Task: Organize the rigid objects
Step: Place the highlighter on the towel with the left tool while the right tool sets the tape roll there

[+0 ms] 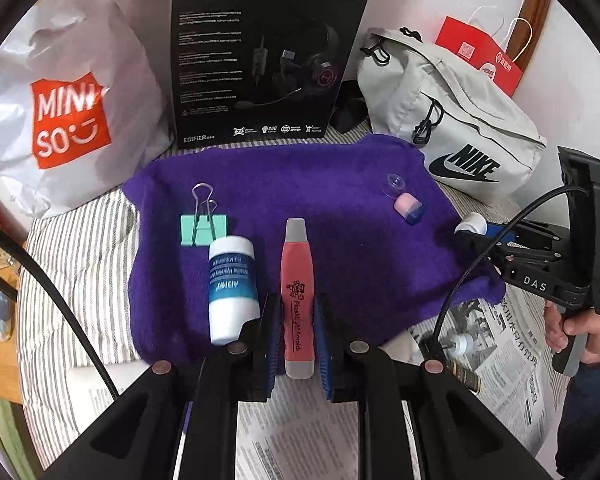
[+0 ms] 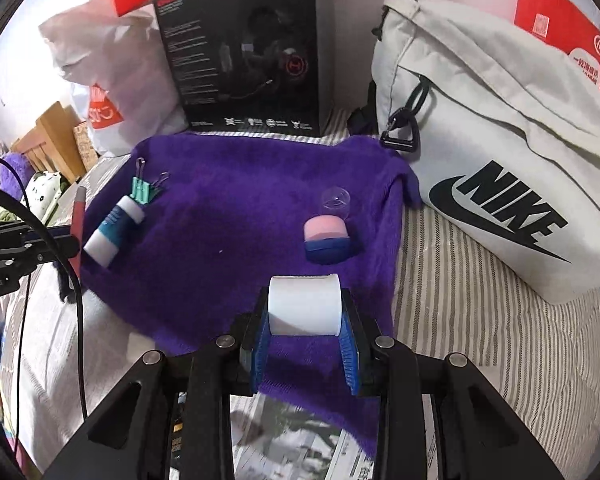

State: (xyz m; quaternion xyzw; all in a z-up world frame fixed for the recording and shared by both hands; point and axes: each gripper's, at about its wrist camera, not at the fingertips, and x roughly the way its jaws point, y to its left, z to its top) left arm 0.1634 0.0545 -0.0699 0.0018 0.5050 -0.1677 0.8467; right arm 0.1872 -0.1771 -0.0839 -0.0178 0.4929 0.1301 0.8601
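A purple cloth (image 1: 340,248) lies on the striped bed. My left gripper (image 1: 297,338) is shut on a red flashlight earpick pen (image 1: 298,280), which points away from me over the cloth. A white and blue bottle (image 1: 232,284) lies just left of it, with a green binder clip (image 1: 203,229) behind. A pink and blue cap-like piece (image 1: 410,207) and a clear dome (image 1: 396,184) lie at the cloth's right. My right gripper (image 2: 305,334) is shut on a white cylinder (image 2: 305,310), held sideways above the cloth's near edge. The bottle (image 2: 114,232), clip (image 2: 143,190) and pink and blue piece (image 2: 326,240) also show there.
A black headset box (image 1: 260,60) stands behind the cloth, a white Miniso bag (image 1: 68,120) to its left, a grey Nike bag (image 1: 460,120) to its right with a red paper bag (image 1: 480,56) behind. Newspaper (image 1: 512,344) lies at the near edge.
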